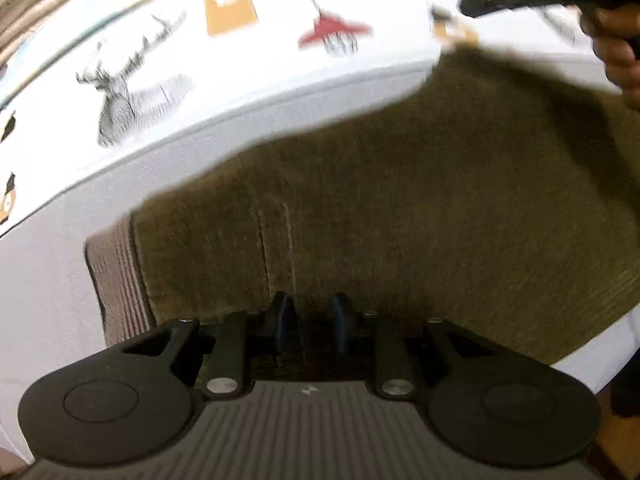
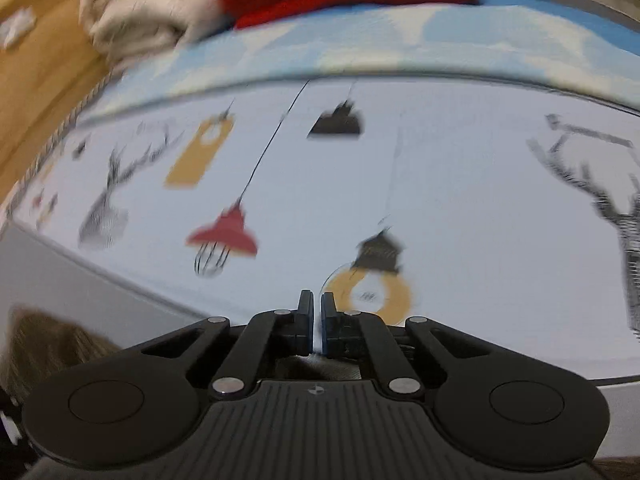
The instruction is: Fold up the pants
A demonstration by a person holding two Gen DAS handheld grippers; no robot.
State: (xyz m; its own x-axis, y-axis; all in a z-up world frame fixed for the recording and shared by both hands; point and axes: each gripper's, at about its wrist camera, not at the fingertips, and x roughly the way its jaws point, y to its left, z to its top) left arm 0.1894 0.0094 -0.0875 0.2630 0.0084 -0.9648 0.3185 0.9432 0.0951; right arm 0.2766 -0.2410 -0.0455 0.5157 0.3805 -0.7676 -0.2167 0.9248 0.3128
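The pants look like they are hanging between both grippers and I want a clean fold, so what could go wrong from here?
1. The left gripper has only the edge of the olive pants near the ribbed waistband between its fingers; that edge could slip out.
2. Both views are motion-blurred, so the swinging cloth may land creased on the printed bedsheet.

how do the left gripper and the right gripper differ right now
The left gripper shows a clear gap between its blue-padded fingers; the right gripper shows only a thin slit. The left gripper has the olive pants filling the view right behind its fingers; the right gripper faces the printed bedsheet, with pants fabric only at the frame's edge. Both are black with blue pads.
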